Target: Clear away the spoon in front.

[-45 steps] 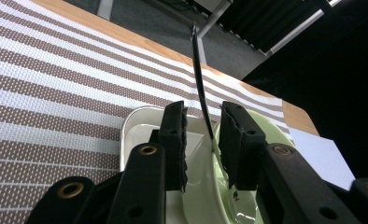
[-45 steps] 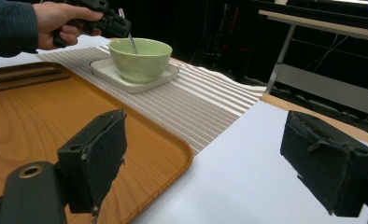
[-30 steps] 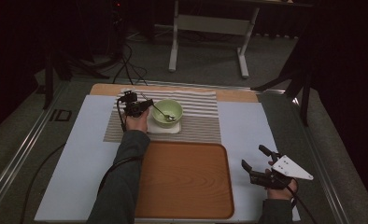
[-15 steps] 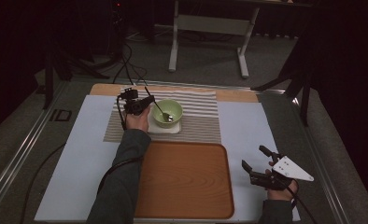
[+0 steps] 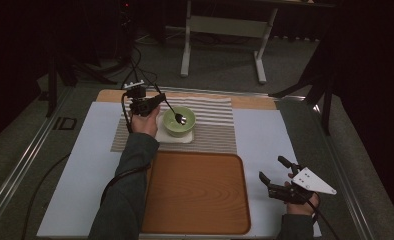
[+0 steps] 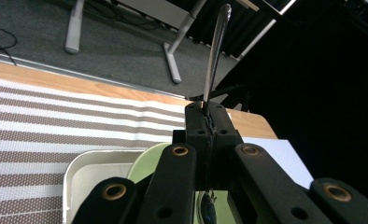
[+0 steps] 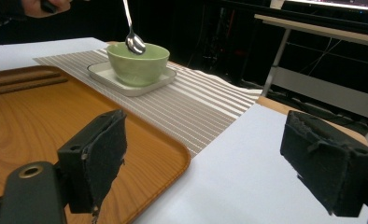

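My left gripper [image 5: 157,100] is shut on the handle of a metal spoon [image 5: 174,111] and holds it tilted, with the spoon's head hanging just over a green bowl [image 5: 179,125]. The bowl stands on a white square plate [image 5: 175,137]. In the left gripper view the shut jaws [image 6: 208,116] pinch the spoon [image 6: 217,51], whose handle sticks up past them, above the bowl [image 6: 142,165]. The right gripper [image 5: 275,174] rests open at the table's front right, nothing between its pads [image 7: 95,158]. From there the spoon [image 7: 134,43] hangs over the bowl [image 7: 138,63].
A striped placemat [image 5: 215,125] lies under the plate at the back of the pale table cover. A wooden tray [image 5: 195,192] fills the middle front, left of the right gripper. A desk frame [image 5: 222,25] stands on the floor beyond the table.
The left hand has risen, lifting the spoon's head from inside the bowl to just above it. The right gripper has stayed where it was.
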### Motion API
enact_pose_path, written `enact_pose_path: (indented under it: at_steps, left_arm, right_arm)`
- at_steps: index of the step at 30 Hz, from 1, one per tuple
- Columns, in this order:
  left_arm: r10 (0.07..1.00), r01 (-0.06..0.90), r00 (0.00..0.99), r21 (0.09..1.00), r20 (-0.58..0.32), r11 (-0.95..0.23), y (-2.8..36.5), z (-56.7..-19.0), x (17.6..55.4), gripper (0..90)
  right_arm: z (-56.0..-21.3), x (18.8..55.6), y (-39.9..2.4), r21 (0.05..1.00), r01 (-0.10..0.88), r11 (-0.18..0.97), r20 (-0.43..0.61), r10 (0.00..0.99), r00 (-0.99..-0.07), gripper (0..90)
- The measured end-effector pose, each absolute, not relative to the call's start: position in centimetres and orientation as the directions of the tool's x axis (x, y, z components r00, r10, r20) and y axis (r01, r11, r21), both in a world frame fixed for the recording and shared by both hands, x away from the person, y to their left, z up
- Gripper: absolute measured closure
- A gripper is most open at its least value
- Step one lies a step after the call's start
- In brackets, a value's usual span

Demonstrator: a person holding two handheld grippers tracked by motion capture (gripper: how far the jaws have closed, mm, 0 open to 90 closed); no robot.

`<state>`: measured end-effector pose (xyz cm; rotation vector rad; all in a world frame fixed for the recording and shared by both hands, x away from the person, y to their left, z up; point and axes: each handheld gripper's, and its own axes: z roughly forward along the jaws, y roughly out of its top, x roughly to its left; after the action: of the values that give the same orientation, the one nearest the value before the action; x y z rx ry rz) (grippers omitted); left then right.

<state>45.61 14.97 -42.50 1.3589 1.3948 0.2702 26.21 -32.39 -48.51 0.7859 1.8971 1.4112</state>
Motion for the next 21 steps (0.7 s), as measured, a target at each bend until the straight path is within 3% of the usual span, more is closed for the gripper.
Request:
enact_pose_path:
  at_steps: [21]
  left_arm:
    - [0.789,0.579,0.361,0.782,-0.498,0.229,16.0,-40.0,41.1,90.0]
  right_arm:
    - [-48.5,26.0,-32.1,0.963,0.090,0.254,-0.146,0.772,-0.619,14.0]
